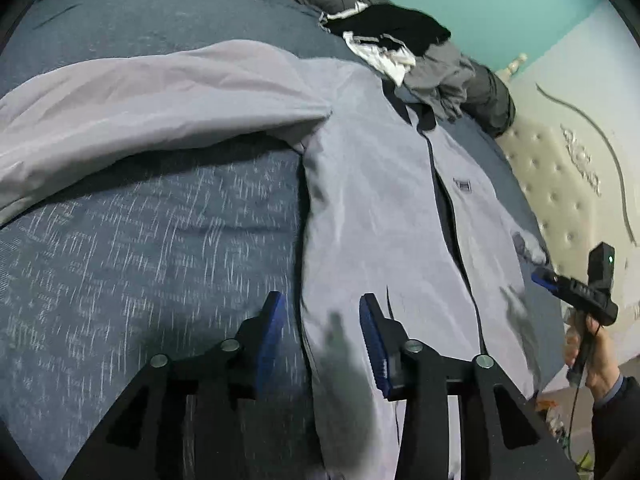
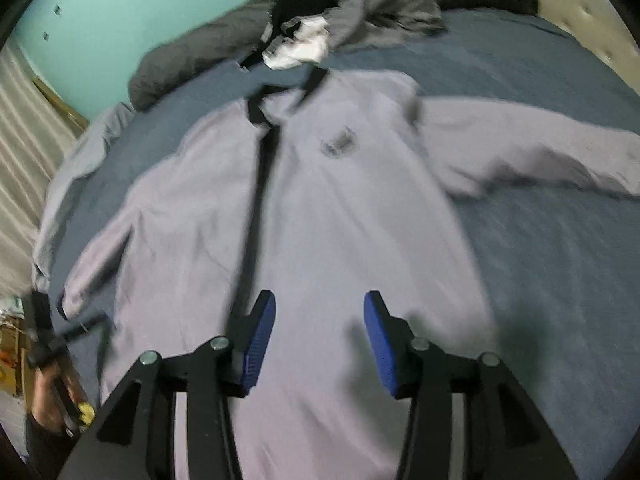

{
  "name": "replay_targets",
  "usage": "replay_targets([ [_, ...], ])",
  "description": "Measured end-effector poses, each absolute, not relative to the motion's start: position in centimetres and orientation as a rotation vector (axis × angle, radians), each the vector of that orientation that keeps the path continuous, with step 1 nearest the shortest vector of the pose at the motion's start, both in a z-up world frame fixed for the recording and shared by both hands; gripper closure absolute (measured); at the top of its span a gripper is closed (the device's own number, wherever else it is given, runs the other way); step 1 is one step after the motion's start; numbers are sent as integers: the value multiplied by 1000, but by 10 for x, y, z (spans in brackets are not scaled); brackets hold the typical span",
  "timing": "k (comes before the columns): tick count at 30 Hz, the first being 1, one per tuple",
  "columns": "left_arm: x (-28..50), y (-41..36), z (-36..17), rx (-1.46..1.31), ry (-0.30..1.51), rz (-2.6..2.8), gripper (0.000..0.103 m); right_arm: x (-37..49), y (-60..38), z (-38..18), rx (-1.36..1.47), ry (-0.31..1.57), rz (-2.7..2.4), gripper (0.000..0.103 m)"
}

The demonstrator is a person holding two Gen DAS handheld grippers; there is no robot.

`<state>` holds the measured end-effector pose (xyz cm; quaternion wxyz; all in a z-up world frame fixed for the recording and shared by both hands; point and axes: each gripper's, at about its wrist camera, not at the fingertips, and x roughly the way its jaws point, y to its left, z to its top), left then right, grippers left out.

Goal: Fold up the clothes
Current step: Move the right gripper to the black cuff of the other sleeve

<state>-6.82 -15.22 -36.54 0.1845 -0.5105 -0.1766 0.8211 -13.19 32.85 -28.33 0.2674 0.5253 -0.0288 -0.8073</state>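
I had bare blue bedspread (image 2: pixel 560 280) free beside the spread grey jacket (image 2: pixel 320 220), its sleeve (image 1: pixel 140 100) lying across my far path, heaped dark clothes (image 1: pixel 400 40) blocking the collar end, tufted headboard (image 1: pixel 560 168) bounding one side

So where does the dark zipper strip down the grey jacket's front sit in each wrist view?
Left wrist: the zipper strip runs down right of centre, right of the gripper's fingers.
Right wrist: it runs down left of centre, toward the left finger.
Shared landmark: the chest logo beside it.
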Motion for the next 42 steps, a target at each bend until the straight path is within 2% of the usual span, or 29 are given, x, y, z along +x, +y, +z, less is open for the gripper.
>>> replay_targets([
  [3, -61, -147, -363, -1492, -428, 2284, 60, -104, 357, -289, 1459, -60, -2155, 56],
  [8, -42, -146, -372, -1583, -415, 2213, 60, -73, 385, -307, 1538, -71, -2153, 56],
  [10, -35, -144, -378, -1621, -402, 2186, 60, -68, 401, -310, 1549, -132, -2165, 56],
  [12, -28, -142, -383, -1651, -389, 2163, 60, -63, 418, -311, 1558, -197, -2178, 54],
  [14, -20, -140, -385, -1664, -380, 2147, 60, -59, 432, -313, 1598, -214, -2185, 47],
  [22, 4, -135, -389, -1690, -373, 2084, 58, -41, 460, -337, 1735, -228, -2097, 46],
  [24, 7, -133, -388, -1686, -367, 2072, 59, -34, 456, -343, 1745, -232, -2056, 46],
  [25, 8, -133, -387, -1683, -362, 2066, 64, -29, 454, -344, 1738, -232, -2043, 47],
  [26, 9, -132, -387, -1680, -358, 2060, 85, -25, 452, -345, 1730, -232, -2030, 54],
  [27, 11, -131, -386, -1676, -353, 2053, 95, -21, 449, -345, 1726, -218, -2022, 62],
  [29, 14, -130, -380, -1662, -329, 2057, 101, -14, 444, -345, 1717, -189, -2005, 87],
  [30, 16, -130, -376, -1653, -314, 2061, 101, -12, 446, -343, 1710, -205, -2004, 93],
  [32, 19, -131, -370, -1641, -291, 2069, 101, -9, 449, -339, 1696, -239, -2006, 98],
  [38, 13, -134, -374, -1681, -296, 2087, 98, -5, 446, -340, 1711, -211, -2003, 98],
  [40, 13, -133, -372, -1681, -283, 2095, 95, -8, 447, -344, 1737, -249, -1989, 93],
  [41, 13, -133, -370, -1678, -274, 2100, 88, -10, 450, -343, 1742, -254, -1996, 81],
  [42, 12, -135, -366, -1671, -275, 2113, 73, -12, 454, -342, 1747, -259, -2004, 73],
])
